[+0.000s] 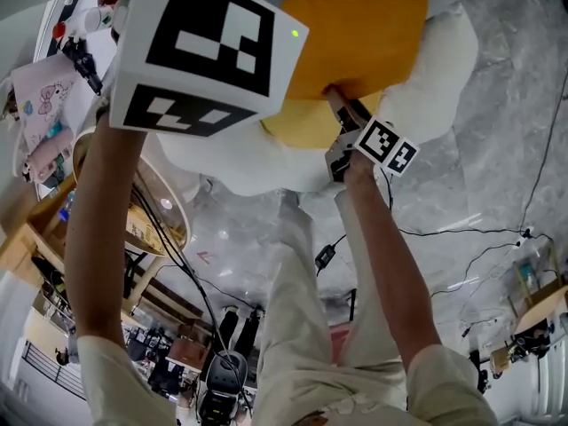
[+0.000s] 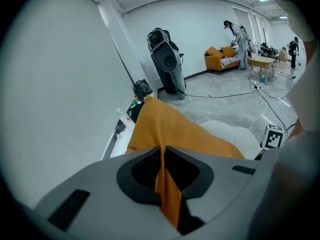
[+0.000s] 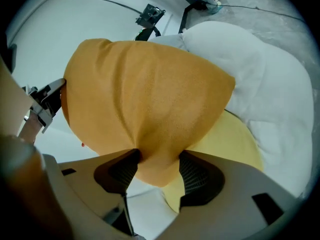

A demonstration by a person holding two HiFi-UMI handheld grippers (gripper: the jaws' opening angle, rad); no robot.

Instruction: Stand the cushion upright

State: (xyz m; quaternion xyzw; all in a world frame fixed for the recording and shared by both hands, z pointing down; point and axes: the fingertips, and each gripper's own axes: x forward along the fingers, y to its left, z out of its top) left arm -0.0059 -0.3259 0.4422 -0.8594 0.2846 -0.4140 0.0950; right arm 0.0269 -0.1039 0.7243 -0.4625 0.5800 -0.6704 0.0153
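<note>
Left gripper view, not head view, shows jaws pinching the cushion point(image 2: 167, 129).

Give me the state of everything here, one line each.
orange cushion, gripped by both claws
left claw, shut on a thin fold of the orange cushion
right claw, closed on its bulging corner
yellow cushion, lying partly under the orange one
white cushion, lying beneath both

Support: white puffy seat point(image 1: 448, 69), beanbag-like, folds visible in surface. Sits on grey marble-pattern floor point(image 1: 506, 131). On seat: flat yellow cushion point(image 3: 235, 146), partly covered by orange cushion point(image 3: 145, 104). On floor near seat: thin black cables point(image 1: 461, 232), trailing toward right edge of head view.
</note>
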